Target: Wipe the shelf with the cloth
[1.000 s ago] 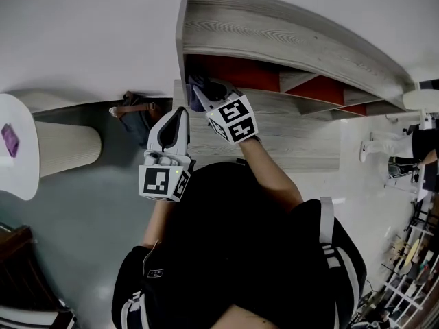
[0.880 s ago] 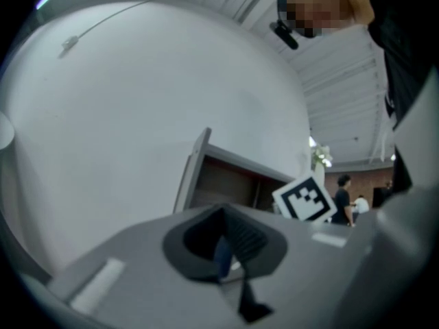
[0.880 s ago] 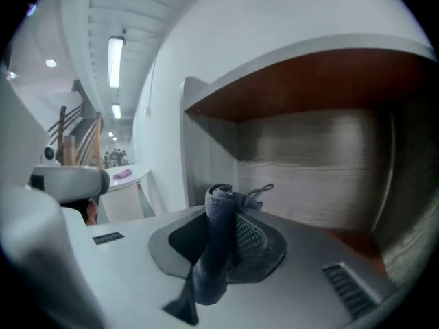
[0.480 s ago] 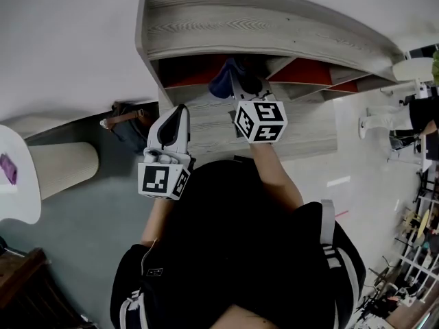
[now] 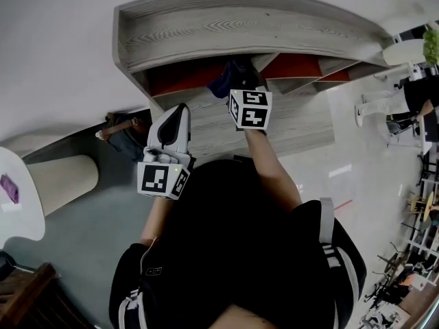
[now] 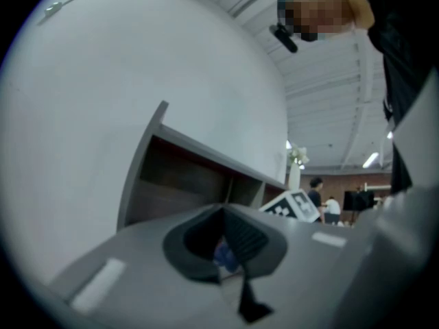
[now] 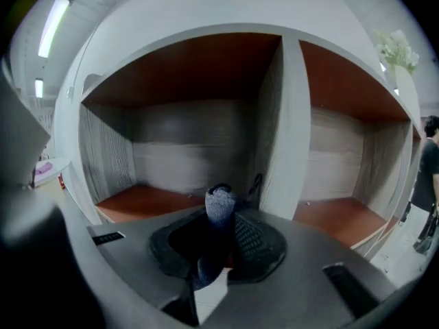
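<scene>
The shelf (image 5: 226, 26) is grey wood with orange-red boards inside, and it stands against a white wall. My right gripper (image 5: 239, 82) reaches into its left compartment and is shut on a dark blue cloth (image 5: 223, 81). In the right gripper view the cloth (image 7: 219, 208) sticks up from between the jaws of the right gripper (image 7: 219, 237), just above the orange bottom board (image 7: 147, 199) and left of the upright divider (image 7: 285, 129). My left gripper (image 5: 180, 110) hangs in front of the shelf, shut and empty. Seen from its own camera, the left gripper (image 6: 223, 242) points at the shelf's left end.
A white round table (image 5: 14, 204) on a beige drum base (image 5: 62, 180) stands to the left, with a small purple item (image 5: 8, 187) on it. A dark bag (image 5: 127, 125) lies on the floor by the shelf's left end. People (image 5: 411, 94) and racks are at far right.
My right gripper has carried the cloth from the compartment's left end rightward toward the divider. The left gripper has stayed where it was.
</scene>
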